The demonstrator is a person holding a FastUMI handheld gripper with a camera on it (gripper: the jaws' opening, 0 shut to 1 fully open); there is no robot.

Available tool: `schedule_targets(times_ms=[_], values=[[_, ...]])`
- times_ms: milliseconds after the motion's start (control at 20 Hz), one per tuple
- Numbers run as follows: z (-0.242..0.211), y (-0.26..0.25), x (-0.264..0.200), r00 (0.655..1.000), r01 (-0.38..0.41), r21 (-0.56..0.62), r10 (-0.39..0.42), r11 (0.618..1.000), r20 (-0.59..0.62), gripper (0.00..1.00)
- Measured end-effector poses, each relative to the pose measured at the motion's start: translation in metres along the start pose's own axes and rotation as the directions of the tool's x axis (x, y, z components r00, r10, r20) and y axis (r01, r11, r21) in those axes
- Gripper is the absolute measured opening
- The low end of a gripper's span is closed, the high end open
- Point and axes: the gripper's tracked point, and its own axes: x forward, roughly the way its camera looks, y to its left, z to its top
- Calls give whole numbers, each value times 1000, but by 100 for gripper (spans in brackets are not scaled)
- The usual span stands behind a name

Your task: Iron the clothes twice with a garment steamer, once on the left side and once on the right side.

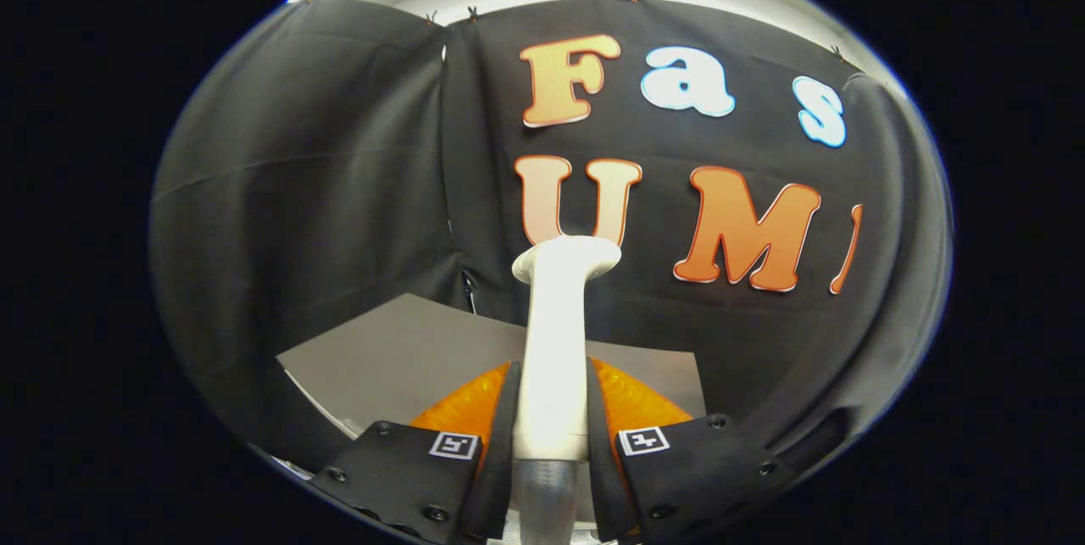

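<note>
A white garment steamer (555,333) stands upright between my fingers, its flat head at the top and a grey collar low on its handle. My gripper (549,409) is shut on the steamer's handle, one finger pressing each side. Behind the handle, an orange garment (631,405) bulges up on both sides of the fingers. It lies on a grey table (398,350) that reaches back to the black cloth wall.
The black cloth wall (322,189) closes off the far side and the left, with a fold in the corner beyond the table. A white rim (314,401) shows along the table's near left edge.
</note>
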Motion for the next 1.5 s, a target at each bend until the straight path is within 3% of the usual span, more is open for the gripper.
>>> schedule_targets(times_ms=[300,550,700,800,900,1150,1500], values=[[18,7,-102,991,-36,-34,40,999,130,46],[17,3,-190,970,-13,12,9,1000,244,43],[-13,-2,-213,981,-17,4,16,1000,196,41],[-37,4,-229,981,-78,112,56,991,187,39],[-40,-2,-244,973,-84,157,47,984,228,39],[-26,-52,-286,907,41,169,-108,985,407,39],[-15,-90,-336,816,157,168,-224,973,533,39]])
